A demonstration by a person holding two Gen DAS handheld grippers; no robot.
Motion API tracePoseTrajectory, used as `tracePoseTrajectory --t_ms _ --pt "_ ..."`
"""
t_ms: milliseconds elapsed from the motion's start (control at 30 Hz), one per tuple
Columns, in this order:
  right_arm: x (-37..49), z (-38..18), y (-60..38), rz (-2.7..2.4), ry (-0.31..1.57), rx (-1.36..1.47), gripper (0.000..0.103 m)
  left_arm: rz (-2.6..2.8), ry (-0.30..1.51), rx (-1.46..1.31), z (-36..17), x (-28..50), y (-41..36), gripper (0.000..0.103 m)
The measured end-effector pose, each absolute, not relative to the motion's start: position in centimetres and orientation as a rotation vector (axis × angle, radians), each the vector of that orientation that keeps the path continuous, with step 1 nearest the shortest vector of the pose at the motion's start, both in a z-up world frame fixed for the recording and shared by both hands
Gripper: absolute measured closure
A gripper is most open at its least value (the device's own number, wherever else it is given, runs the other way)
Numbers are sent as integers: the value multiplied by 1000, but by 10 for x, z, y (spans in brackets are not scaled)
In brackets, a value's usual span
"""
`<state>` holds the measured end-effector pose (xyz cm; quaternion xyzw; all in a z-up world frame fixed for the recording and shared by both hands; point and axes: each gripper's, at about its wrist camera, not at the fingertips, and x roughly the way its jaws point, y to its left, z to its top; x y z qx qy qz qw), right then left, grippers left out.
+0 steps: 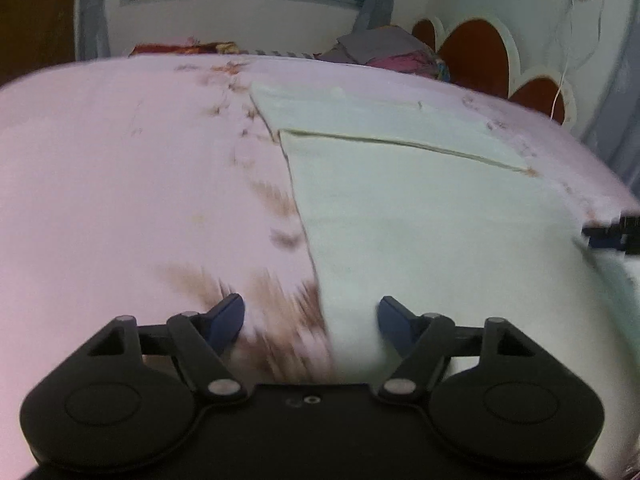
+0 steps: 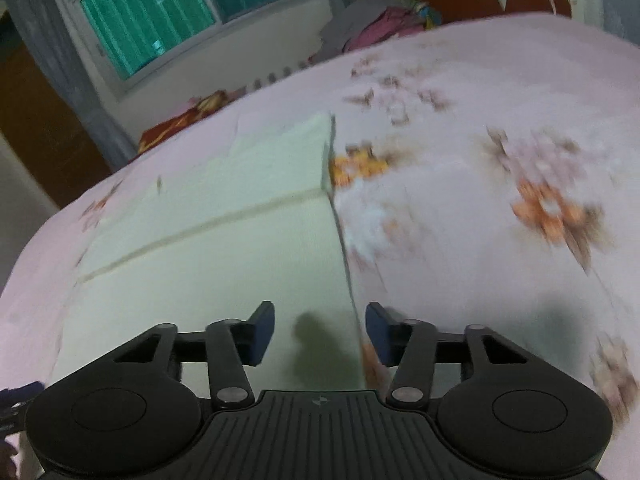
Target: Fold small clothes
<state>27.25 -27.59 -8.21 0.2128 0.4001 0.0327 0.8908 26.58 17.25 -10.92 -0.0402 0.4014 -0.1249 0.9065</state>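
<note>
Bedroom with a pink floral bed

Teal-curtained window (image 2: 160, 28) at upper left; scalloped brown headboard (image 1: 480, 56) at upper right; heaped clothes (image 2: 376, 20) between them.

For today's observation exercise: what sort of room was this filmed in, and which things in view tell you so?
Most likely a bedroom. A floral bedsheet covers a bed with a scalloped headboard, a curtained window sits behind, and loose clothes are heaped at the far edge.

No readable text, labels, brands or numbers anywhere in either view
</note>
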Motion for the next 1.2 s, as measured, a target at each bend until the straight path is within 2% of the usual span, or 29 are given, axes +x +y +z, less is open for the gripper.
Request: tracePoseTrajectory --t_ms 533,667,767,800,833,867,900,933,1000,1067,1200 --pt "121 -104 -311 301 904 706 57 -322 889 -401 -113 172 174 33" --pt "101 -109 -308 358 912 778 66 -349 905 -504 -118 165 183 35" --pt "98 -116 -309 377 915 844 71 -340 898 -552 -123 166 189 46" --pt "98 -117 -310 377 912 865 73 -330 894 -571 -125 167 190 57" --pt "100 -118 -311 383 912 885 84 -316 896 -586 -128 168 192 66" --pt "103 -120 -311 389 920 898 94 -300 898 -591 -129 170 193 70" --pt "105 -120 -311 389 930 898 95 -288 902 -589 -130 169 193 79" --pt "108 -119 -312 393 930 892 95 -280 903 -588 -129 169 193 102" --pt "108 -113 -312 410 914 877 100 -291 861 -643 -127 165 196 101" --pt "105 -103 -317 421 866 875 100 -300 806 -680 -125 157 199 101" --pt "97 -98 -326 409 823 874 100 -250 877 -607 -139 161 192 100"
